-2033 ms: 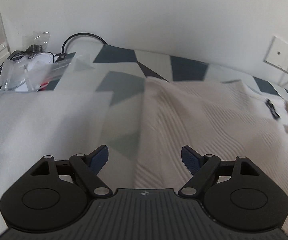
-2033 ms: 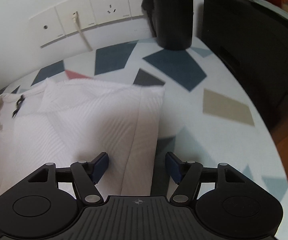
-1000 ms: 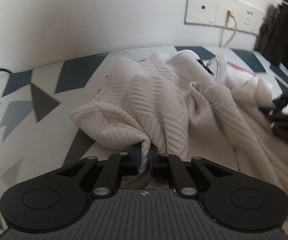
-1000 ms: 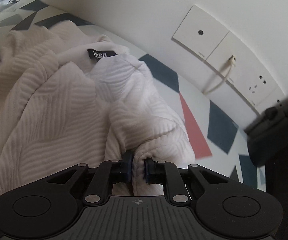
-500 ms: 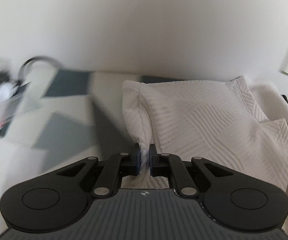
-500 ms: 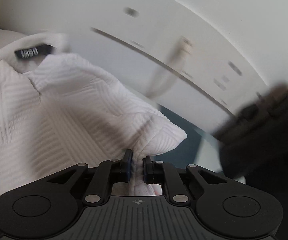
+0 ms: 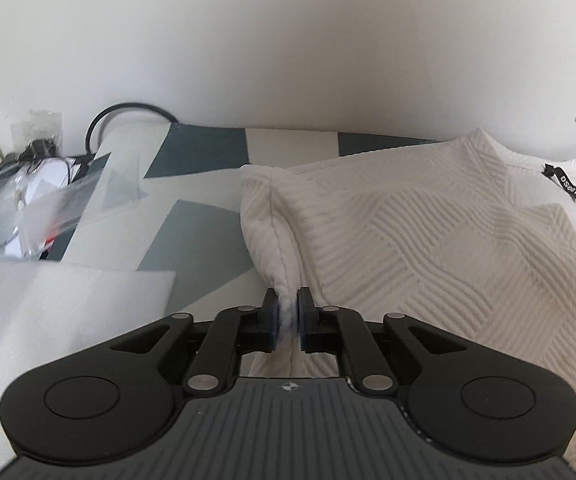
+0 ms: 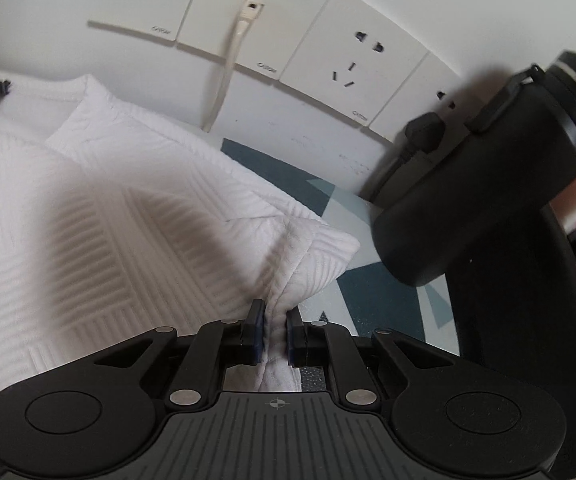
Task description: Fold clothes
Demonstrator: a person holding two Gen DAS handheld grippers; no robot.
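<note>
My left gripper [image 7: 287, 318], jaws just eased, and right gripper [image 8: 275, 338] each pinch the white ribbed sweater [image 7: 428, 240]; I should lay both corners level before letting go.

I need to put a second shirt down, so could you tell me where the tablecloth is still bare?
Bare tablecloth lies between the white garment and the plastic bags, with white foam sheet in front. On the far side, only a narrow strip separates the garment from the black bottle, which is crowded.
</note>
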